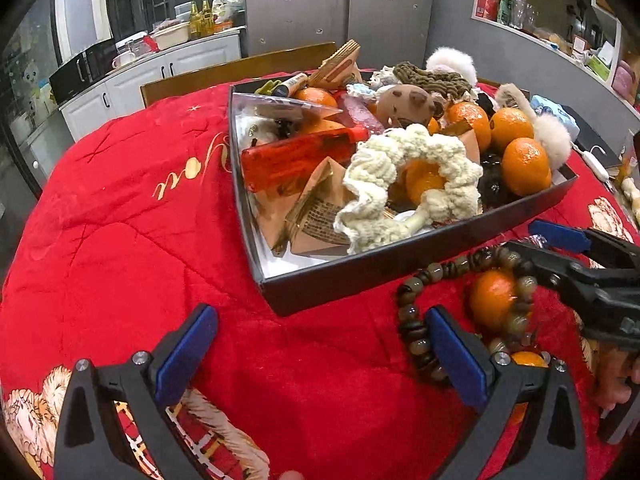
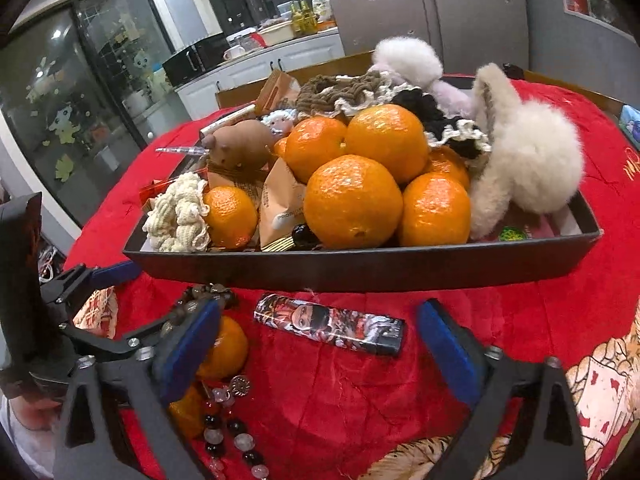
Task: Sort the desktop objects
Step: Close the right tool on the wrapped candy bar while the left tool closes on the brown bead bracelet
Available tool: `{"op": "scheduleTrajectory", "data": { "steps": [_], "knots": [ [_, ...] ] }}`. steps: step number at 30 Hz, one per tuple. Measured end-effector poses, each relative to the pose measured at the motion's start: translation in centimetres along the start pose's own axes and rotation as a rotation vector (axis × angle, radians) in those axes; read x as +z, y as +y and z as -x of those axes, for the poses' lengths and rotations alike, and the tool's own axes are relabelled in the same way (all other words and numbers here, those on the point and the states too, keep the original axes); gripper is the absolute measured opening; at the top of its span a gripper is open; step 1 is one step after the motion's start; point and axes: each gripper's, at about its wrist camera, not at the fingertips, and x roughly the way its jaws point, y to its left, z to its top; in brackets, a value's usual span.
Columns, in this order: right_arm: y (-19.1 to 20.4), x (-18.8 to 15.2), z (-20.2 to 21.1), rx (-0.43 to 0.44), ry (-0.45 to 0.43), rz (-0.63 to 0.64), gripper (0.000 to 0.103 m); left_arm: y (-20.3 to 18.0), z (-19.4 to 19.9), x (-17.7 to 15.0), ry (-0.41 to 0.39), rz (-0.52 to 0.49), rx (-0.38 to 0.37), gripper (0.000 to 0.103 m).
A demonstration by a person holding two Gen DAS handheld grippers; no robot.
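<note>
A black tray [image 1: 360, 276] on the red cloth is heaped with tangerines [image 1: 524, 166], knitted scrunchies [image 1: 404, 184], fluffy pom-poms, a brown toy animal [image 1: 408, 104], paper packets and a red lighter [image 1: 296, 160]. My left gripper [image 1: 320, 360] stands open over bare cloth in front of the tray's corner. To its right a brown bead bracelet [image 1: 416, 320] rings a loose tangerine [image 1: 492, 300]. My right gripper [image 2: 320, 354] is open low over the cloth, and a printed lighter [image 2: 328, 328] lies crosswise just beyond its pads, untouched. In the left wrist view the right gripper [image 1: 520, 236] hovers by the tray's front wall.
The tray [image 2: 360, 268] fills the middle of the right wrist view. A second bracelet of clear and dark beads [image 2: 228, 420] and a tangerine [image 2: 224, 348] lie beside the right gripper's left finger. The left gripper [image 2: 176, 284] is close on that side. Kitchen counters stand behind.
</note>
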Motion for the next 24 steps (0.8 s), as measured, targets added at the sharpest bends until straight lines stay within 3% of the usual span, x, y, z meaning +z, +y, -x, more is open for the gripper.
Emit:
{"op": "scheduleTrajectory", "data": {
  "steps": [2, 4, 7, 12, 14, 19, 24],
  "knots": [
    [0.0, 0.1, 0.0, -0.047, -0.001, -0.005, 0.065, 0.2, 0.0, 0.0, -0.001, 0.012, 0.010, 0.103],
    [0.2, 0.0, 0.1, -0.069, 0.003, 0.018, 0.062, 0.2, 0.1, 0.0, -0.001, 0.015, 0.008, 0.103],
    [0.2, -0.1, 0.2, -0.070, 0.003, 0.031, 0.054, 0.1, 0.4, 0.0, -0.013, 0.012, 0.002, 0.095],
    [-0.4, -0.2, 0.8, -0.016, 0.003, 0.028, 0.038, -0.4, 1.2, -0.2, -0.044, -0.018, -0.018, 0.060],
    [-1.0, -0.9, 1.4, 0.018, 0.004, 0.019, 0.029, -0.8, 1.5, -0.4, -0.051, -0.036, -0.007, 0.055],
    [-2.6, -2.4, 2.9, 0.107, 0.007, -0.011, 0.021, 0.7, 1.9, -0.8, -0.060, 0.009, -0.039, 0.046],
    [-1.5, -3.1, 3.9, 0.143, -0.002, 0.031, 0.016, 1.9, 2.4, -1.3, -0.075, 0.055, -0.067, 0.031]
  ]
}}
